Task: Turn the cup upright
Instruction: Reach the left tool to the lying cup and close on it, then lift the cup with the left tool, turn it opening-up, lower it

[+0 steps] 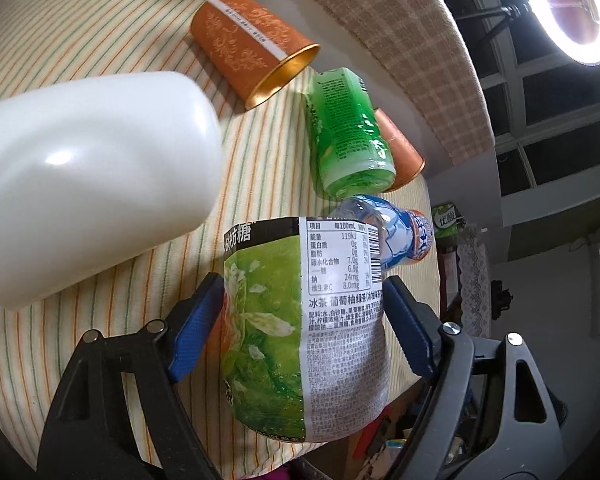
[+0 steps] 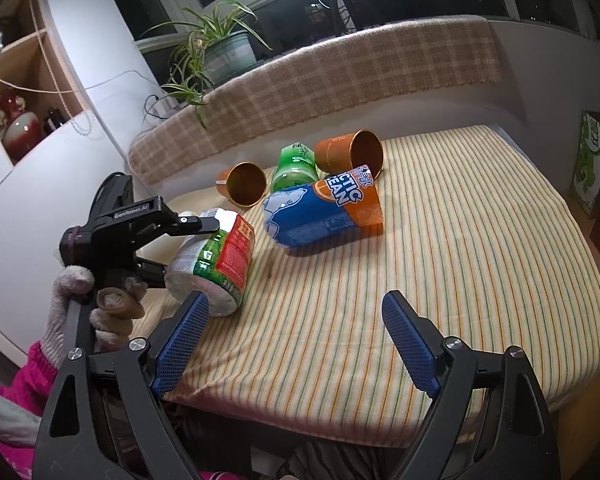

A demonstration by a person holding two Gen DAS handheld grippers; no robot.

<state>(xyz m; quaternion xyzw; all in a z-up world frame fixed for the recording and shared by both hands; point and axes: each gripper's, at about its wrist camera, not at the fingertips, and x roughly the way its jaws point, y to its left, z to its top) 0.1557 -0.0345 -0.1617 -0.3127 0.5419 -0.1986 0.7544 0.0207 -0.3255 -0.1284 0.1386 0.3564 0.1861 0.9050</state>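
Observation:
My left gripper point(image 1: 304, 316) is shut on a green-labelled tea cup point(image 1: 300, 320), held tilted on its side just above the striped cloth; the same cup point(image 2: 216, 264) and the left gripper point(image 2: 204, 240) show in the right wrist view at the left. My right gripper point(image 2: 296, 340) is open and empty above the near edge of the cloth. Two orange cups point(image 2: 350, 152) point(image 2: 244, 184), a green cup point(image 2: 294, 168) and a blue-orange cup point(image 2: 320, 212) lie on their sides. A white cup point(image 1: 88, 180) lies close at the left in the left wrist view.
The striped cloth point(image 2: 440, 260) covers a low table. A checked-blanket ledge point(image 2: 340, 80) runs along the back with a potted plant point(image 2: 220, 52). A ring light point(image 1: 572, 12) stands to one side. Boxes point(image 2: 596, 160) stand beyond the right edge.

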